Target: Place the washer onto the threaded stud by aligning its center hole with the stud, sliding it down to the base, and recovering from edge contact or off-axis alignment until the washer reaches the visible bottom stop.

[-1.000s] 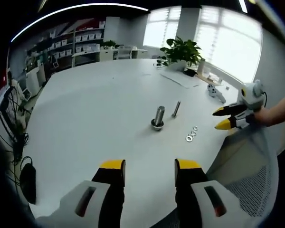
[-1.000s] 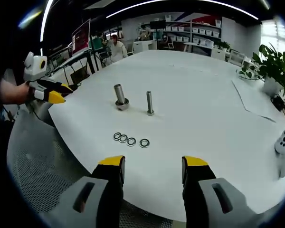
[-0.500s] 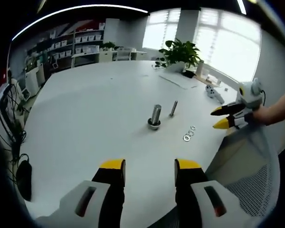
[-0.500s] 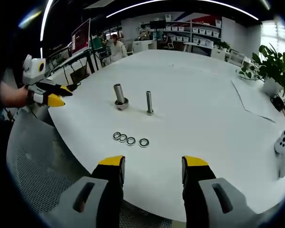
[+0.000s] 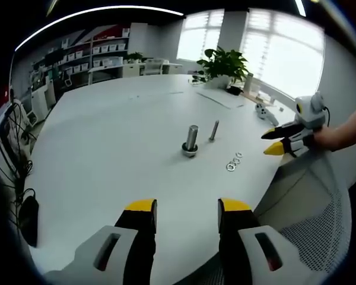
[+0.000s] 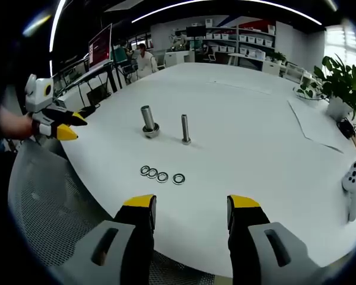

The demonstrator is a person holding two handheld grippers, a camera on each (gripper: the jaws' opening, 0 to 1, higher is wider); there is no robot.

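Left hand-held gripper (image 5: 184, 209) jaws apart, nothing held; right hand-held gripper (image 6: 187, 205) likewise.

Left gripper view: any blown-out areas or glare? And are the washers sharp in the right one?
Left gripper view: windows behind the plant are blown out, table evenly lit, fisheye bends its edge. Right gripper view: four washers resolve as separate rings; both studs fairly sharp, soft shadows.
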